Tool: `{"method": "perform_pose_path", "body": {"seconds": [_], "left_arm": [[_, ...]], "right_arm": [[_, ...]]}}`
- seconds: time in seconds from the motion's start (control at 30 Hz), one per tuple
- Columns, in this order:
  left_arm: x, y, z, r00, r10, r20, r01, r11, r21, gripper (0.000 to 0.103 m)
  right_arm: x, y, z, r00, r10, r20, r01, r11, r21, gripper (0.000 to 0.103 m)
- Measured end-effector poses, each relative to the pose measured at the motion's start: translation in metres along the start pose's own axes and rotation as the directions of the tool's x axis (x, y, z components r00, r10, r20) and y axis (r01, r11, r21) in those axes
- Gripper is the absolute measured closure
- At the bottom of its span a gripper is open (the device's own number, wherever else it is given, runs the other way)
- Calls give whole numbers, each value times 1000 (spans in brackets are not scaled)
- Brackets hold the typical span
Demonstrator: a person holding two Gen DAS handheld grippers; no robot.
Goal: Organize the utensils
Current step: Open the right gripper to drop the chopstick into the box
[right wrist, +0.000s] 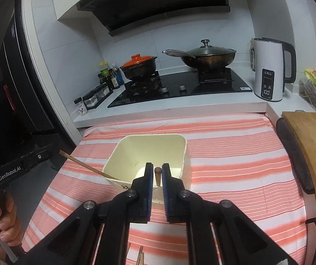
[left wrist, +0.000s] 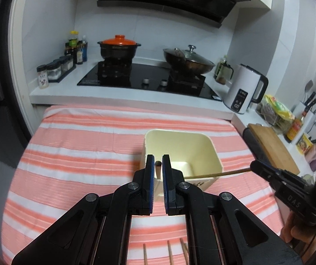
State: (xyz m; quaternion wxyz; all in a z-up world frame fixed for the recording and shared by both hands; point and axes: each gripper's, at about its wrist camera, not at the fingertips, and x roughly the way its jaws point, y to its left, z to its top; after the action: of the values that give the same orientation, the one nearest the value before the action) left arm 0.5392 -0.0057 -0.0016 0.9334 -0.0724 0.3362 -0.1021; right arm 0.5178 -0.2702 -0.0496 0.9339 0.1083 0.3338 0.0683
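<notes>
Chopsticks: one (left wrist: 158, 167) sits between the left gripper's (left wrist: 158, 165) slightly parted fingers, another (right wrist: 158, 174) between the right gripper's (right wrist: 157, 173), both dipping over the cream bin's (left wrist: 211, 154) near rim; whether the pads press, I cannot tell.

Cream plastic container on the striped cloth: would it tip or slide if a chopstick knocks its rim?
The cream container is probably light: thin-walled plastic, nearly empty. Tall and narrowing toward its base, it could tip from a rim knock. The striped cloth likely limits sliding, though it may bunch.
</notes>
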Motion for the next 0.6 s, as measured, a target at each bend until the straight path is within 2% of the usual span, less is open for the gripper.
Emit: {"method": "perform_pose_path", "body": {"seconds": [0.03,0.07,0.1,0.13,0.17,0.2,0.4,0.5,0.6], "left_arm": [[-4,2,-4,1000,-3,2,3,1000,-4,81],[-9,4,-8,1000,0,8,0,1000,-8,57],[-17,5,-14,1000,5,23,-4,1000,-11,33],[-27,8,-21,999,11,50,-11,1000,-12,25],[-37,10,-29,997,22,75,-21,1000,-11,13],[-47,12,-38,995,38,92,-37,999,-7,8],[-86,17,-108,992,89,90,-96,992,84,5],[-97,19,-152,996,74,40,-78,991,105,6],[-102,23,-191,996,69,-61,-62,992,108,8]], "right_arm": [[-2,0,-2,1000,7,9,-7,1000,-3,77],[-7,0,-5,999,14,29,-14,1000,-4,68],[-13,0,-8,999,21,49,-21,1000,-2,50],[-20,0,-12,998,26,64,-26,1000,-3,44],[-27,1,-15,997,25,69,-25,1000,-5,44],[-34,1,-20,997,21,74,-21,1000,-9,44],[-87,9,-71,993,-24,118,34,996,-80,40],[-109,14,-106,991,-42,129,56,992,-112,39],[-128,17,-141,989,-60,132,79,987,-142,39]]}}
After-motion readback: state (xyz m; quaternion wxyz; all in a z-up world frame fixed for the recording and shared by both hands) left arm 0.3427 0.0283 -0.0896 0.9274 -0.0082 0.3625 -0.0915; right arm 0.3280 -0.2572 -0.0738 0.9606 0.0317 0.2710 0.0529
